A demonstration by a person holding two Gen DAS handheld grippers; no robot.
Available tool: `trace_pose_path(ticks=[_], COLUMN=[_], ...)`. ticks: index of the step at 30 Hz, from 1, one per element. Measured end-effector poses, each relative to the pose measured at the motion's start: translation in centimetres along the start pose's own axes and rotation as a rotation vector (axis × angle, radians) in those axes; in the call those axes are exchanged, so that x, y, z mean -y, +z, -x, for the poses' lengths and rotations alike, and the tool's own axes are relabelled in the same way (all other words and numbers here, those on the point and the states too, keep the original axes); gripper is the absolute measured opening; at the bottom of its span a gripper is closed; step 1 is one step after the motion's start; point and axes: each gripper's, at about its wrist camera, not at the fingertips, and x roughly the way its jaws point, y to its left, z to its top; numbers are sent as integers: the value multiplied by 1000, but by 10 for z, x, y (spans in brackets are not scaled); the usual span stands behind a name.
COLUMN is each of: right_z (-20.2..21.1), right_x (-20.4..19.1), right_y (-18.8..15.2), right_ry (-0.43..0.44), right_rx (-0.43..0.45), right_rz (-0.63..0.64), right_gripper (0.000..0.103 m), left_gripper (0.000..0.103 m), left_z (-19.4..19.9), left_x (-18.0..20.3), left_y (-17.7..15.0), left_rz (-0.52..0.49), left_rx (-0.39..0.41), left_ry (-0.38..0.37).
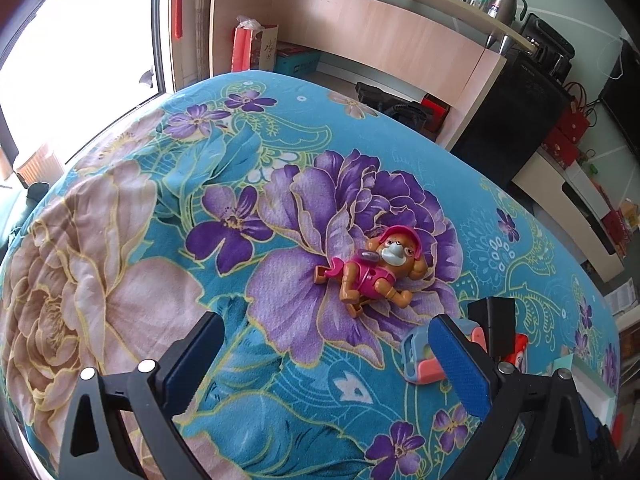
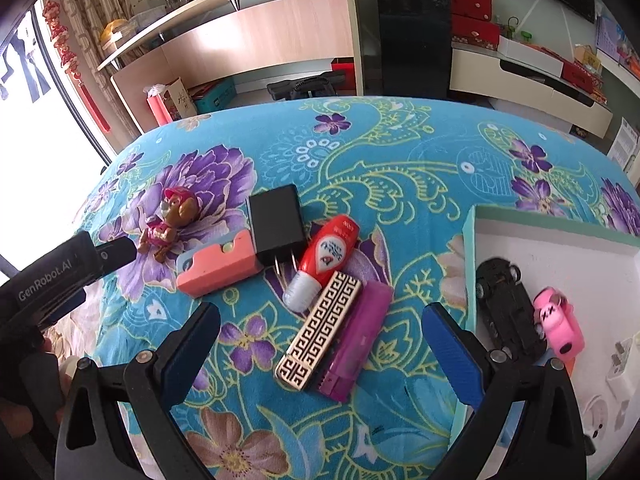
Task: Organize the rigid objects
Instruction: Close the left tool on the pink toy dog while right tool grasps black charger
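**Both grippers empty over floral worktop**

Left gripper (image 1: pixel 326 354): jaws wide apart, holding nothing; toy dog (image 1: pixel 374 270) lies just ahead. Right gripper (image 2: pixel 320 344): jaws wide apart, holding nothing, patterned case (image 2: pixel 320 338) and purple lighter (image 2: pixel 358 340) between them. White tray (image 2: pixel 560 240) at right holds black car (image 2: pixel 506 308).

We see a soft, matt, fuzzy cloth (image 2: pixel 400 152) under glossy plastic things: a toy dog (image 1: pixel 372 272), a red bottle (image 2: pixel 326 256) and a see-through purple lighter (image 2: pixel 356 344). The black charger (image 2: pixel 276 224) looks matt, its prongs metal.
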Motion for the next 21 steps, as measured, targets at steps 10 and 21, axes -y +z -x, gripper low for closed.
trace_pose_path(ticks=[10,21], right_z=[-27,-88], right_x=[-21,-42], right_y=[79,81], right_ry=[99,50], right_rx=[-125,-356], right_rz=[150,269], right_gripper=[99,67], left_gripper=[103,102], left_z=[-35,-51], left_x=[-1,14], left_y=[16,14], left_rz=[-44,-147], left_rx=[-6,7], left_ry=[-29,-22])
